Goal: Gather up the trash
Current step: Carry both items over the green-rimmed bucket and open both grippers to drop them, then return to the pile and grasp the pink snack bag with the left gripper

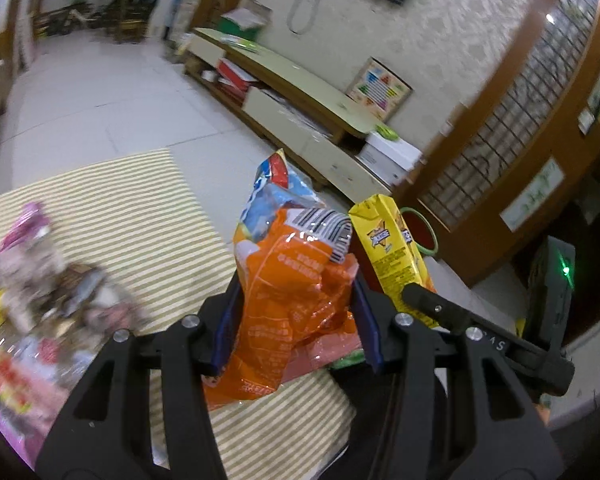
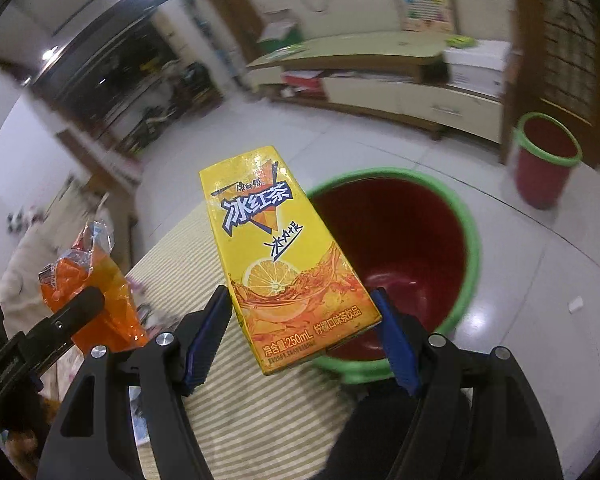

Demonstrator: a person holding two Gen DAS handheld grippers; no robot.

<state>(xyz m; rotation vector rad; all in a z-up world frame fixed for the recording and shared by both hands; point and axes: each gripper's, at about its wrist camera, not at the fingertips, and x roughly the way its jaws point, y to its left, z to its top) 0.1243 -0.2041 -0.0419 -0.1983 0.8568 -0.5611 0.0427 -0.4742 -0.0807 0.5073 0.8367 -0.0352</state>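
— While the right hand-held gripper [image 2: 304,322] clamps that yellow tea carton [image 2: 284,256], where's the bin?

— Just ahead and below it: the red bin with the green rim [image 2: 474,248] sits on the floor off the striped surface's [image 2: 240,408] edge, nearer the right than the left. The carton's long axis points up and away, tilted slightly left.

— And the left?

— The left hand-held gripper [image 1: 296,316] pinches a crumpled orange snack bag [image 1: 292,292], glossy, barcode showing. A second bin [image 2: 548,160] stands well apart.
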